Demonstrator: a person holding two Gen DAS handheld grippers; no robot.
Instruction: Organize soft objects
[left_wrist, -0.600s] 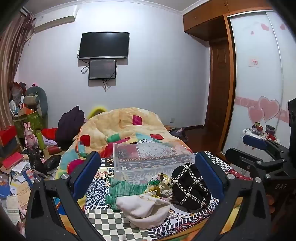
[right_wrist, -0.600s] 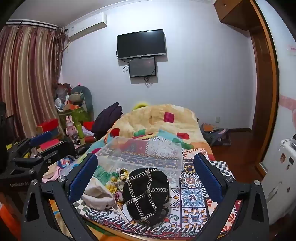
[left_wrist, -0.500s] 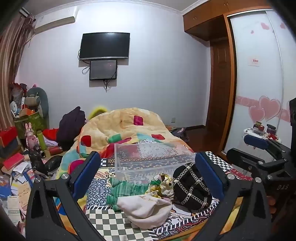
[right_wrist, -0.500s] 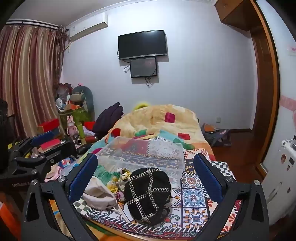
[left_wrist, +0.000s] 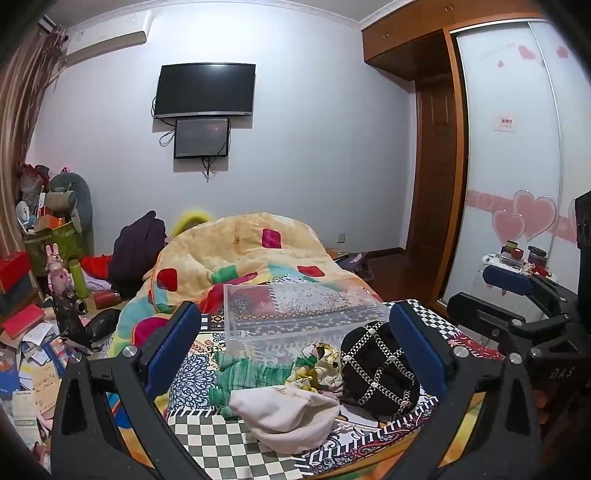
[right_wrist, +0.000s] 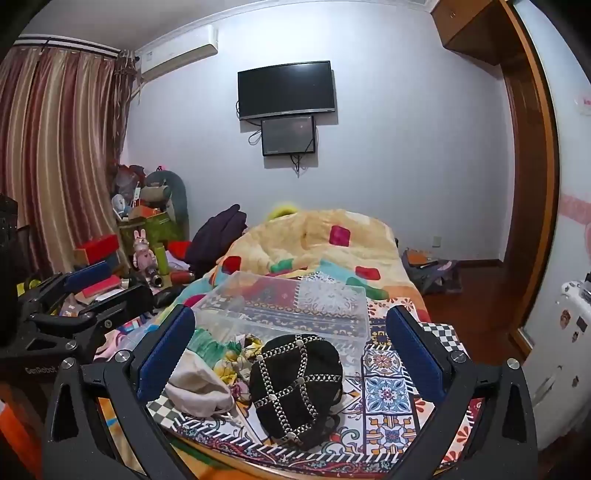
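left gripper (left_wrist: 293, 347): jaws spread wide, nothing between them, hanging over the near end of the bed. You can also spot it off to the left in the right wrist view (right_wrist: 85, 291).

right gripper (right_wrist: 290, 347): same deal, blue pads far apart, gripping nothing, aimed right at the black hat.

black hat (right_wrist: 295, 384): studded thing with silver chain criss-cross, sitting dome-up on the patterned bedspread (right_wrist: 388, 395), long axis running roughly from the near edge toward the bin.

cream pouch (left_wrist: 284, 413): slumped at the near edge, long axis left to right, lying just left of the black hat.

green knit piece (left_wrist: 251, 376): stretched out sideways behind the cream pouch, long axis left to right too.

yellow floral cloth (left_wrist: 319, 365): bunched between the green knit piece and the black hat; kinda hard to tell where it ends, it's all crumpled.

clear bin (left_wrist: 295, 314): see-through plastic, open top, sits just behind the pile with its long side across the bed.

quilt (left_wrist: 236, 254): big yellow lump beyond the clear bin.
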